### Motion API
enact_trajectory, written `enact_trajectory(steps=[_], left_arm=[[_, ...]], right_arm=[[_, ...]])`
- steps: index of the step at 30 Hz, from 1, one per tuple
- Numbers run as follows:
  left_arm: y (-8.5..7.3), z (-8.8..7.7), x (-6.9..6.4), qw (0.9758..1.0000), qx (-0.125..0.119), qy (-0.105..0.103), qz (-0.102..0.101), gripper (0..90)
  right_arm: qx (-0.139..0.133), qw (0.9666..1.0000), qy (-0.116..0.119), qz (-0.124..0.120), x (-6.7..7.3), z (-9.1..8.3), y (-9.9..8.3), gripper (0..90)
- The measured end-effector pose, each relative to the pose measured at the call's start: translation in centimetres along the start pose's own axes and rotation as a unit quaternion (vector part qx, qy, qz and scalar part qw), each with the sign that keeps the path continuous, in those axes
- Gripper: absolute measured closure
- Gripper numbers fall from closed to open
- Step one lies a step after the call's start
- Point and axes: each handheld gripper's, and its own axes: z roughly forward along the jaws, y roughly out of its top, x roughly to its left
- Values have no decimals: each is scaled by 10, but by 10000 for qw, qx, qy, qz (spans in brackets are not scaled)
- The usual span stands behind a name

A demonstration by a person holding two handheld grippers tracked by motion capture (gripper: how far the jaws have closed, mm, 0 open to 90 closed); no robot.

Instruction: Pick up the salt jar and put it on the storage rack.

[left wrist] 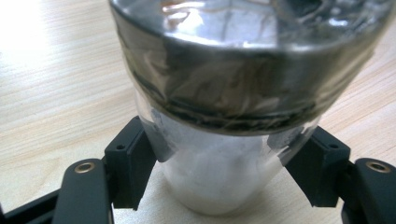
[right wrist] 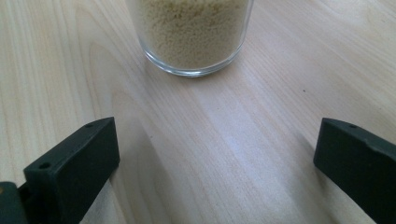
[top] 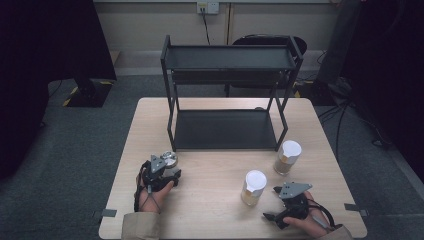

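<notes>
A clear jar (top: 170, 160) with a silver lid stands on the left part of the wooden table (top: 215, 220). My left gripper (top: 168, 168) is shut on it. In the left gripper view both black pads press the jar's (left wrist: 219, 74) glass body just under the lid, and white powder shows inside; my left gripper (left wrist: 224, 161) holds it upright on the wood. My right gripper (top: 271, 204) rests at the front right, open. In the right gripper view its jaws (right wrist: 215, 154) stand wide apart with bare wood between them. Ahead of them is a white-lidded jar (top: 254, 187) of yellow grains (right wrist: 196, 32), apart from the pads.
A second white-lidded jar (top: 287, 156) of grains stands behind and right of the first. A dark two-tier metal rack (top: 227, 85) stands at the table's back middle. A chair and cables lie beyond the table.
</notes>
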Motion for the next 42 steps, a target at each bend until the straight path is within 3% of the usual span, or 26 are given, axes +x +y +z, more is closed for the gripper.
enact_trajectory(steps=[9,26,42], left_arm=[[3,-1,-2,10000,-9,-42,-32,308],[17,-4,-5,9998,61,-172,98,308],[31,7,-9,9991,126,-355,170,308]], right_arm=[[-1,10000,1,-1,0,0,0,0],[-2,10000,0,-3,0,0,0,0],[-2,10000,0,-2,0,0,0,0]])
